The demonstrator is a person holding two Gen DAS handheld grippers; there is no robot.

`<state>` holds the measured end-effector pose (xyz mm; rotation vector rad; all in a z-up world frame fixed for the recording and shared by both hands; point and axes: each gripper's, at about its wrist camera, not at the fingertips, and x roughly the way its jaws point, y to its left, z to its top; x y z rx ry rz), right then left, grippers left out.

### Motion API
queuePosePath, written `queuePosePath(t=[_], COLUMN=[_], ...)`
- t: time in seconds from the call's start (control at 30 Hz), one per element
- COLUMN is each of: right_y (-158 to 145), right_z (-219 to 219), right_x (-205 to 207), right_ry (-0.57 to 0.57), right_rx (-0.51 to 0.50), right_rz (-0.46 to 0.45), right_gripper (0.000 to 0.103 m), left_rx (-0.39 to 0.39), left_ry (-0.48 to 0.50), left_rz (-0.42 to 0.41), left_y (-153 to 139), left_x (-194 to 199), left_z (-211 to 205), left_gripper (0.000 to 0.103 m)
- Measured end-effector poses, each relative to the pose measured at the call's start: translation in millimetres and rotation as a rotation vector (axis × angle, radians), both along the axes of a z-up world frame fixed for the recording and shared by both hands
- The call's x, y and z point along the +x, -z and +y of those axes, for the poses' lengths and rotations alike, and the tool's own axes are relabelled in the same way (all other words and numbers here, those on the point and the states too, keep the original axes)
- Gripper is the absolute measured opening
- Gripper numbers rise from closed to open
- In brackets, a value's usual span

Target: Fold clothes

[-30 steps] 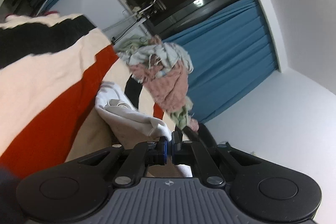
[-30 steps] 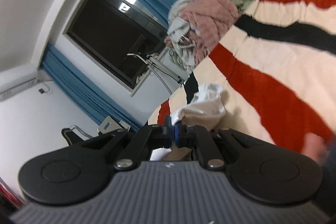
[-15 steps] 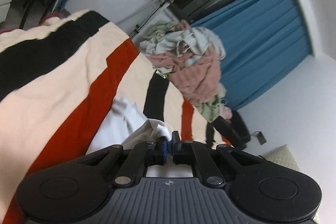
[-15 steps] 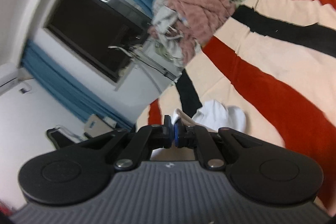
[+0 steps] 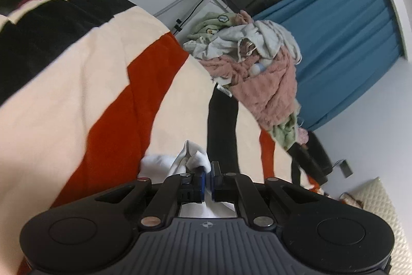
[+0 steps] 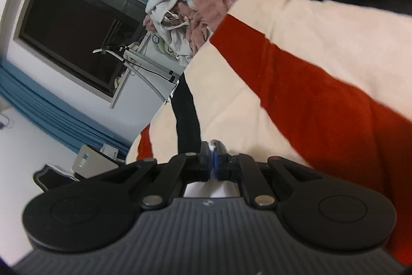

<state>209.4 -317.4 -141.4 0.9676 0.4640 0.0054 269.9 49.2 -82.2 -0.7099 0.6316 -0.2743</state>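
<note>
- White garment (image 5: 180, 163) lies low on the striped blanket (image 5: 77, 84), bunched into a small fold just ahead of both tools; in the right view only a sliver of it (image 6: 212, 146) shows.
- Left gripper (image 5: 208, 169) — jaws nearly together, pinching an edge of the white cloth.
- Right gripper (image 6: 212, 152) — jaws narrow, white fabric clamped between them.
- Pile of clothes (image 5: 257, 74), pink and grey, sits well beyond at the blanket's far edge.
- Blue curtain (image 5: 347, 43) and dark window (image 6: 77, 35) behind.
</note>
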Motion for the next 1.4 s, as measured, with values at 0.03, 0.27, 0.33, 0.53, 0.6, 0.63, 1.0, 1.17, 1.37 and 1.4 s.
queuePosePath(t=[0.03, 0.27, 0.33, 0.53, 0.6, 0.63, 1.0, 1.17, 1.37, 1.4], right_y=[0.0, -5.0, -9.3, -39.2, -36.5, -31.7, -26.0, -40.3, -48.2, -46.6], right_z=[1.5, 4.3, 5.4, 41.4, 53.8, 59.7, 71.0, 68.3, 71.6, 71.2], right_x=[5.6, 16.6, 14.9, -13.9, -9.9, -3.5, -10.9, -37.0, -70.9, -73.9], right_ry=[-0.003, -0.089, -0.123, -0.228, -0.277, -0.291, -0.304, -0.285, -0.297, -0.294], right_rx=[-0.028, -0.071, -0.075, -0.312, -0.374, -0.41, -0.548, -0.559, -0.63, -0.622], right_rz=[-0.011, -0.034, -0.031, -0.183, -0.164, -0.124, 0.003, -0.017, 0.011, 0.017], right_gripper=[0.006, 0.02, 0.065, 0.089, 0.058, 0.044, 0.033, 0.034, 0.034, 0.034], left_rx=[0.008, 0.084, 0.121, 0.259, 0.319, 0.353, 0.486, 0.516, 0.534, 0.547], left_ry=[0.008, 0.089, 0.104, 0.142, 0.153, 0.158, 0.17, 0.183, 0.211, 0.21], left_rz=[-0.007, -0.053, -0.092, -0.129, -0.11, -0.1, -0.063, -0.124, -0.124, -0.115], left_y=[1.4, 0.5, -5.4, -6.0, 0.9, 4.6, 18.6, -4.3, -9.6, -7.1], left_x=[4.0, 9.9, 2.3, -13.0, -11.8, -10.8, -21.8, -61.4, -95.7, -99.2], left_z=[-0.4, -6.7, -10.9, -28.0, -35.1, -38.9, -48.1, -50.1, -52.8, -53.8], left_gripper=[0.004, 0.059, 0.082, 0.091, 0.091, 0.091, 0.09, 0.09, 0.091, 0.091])
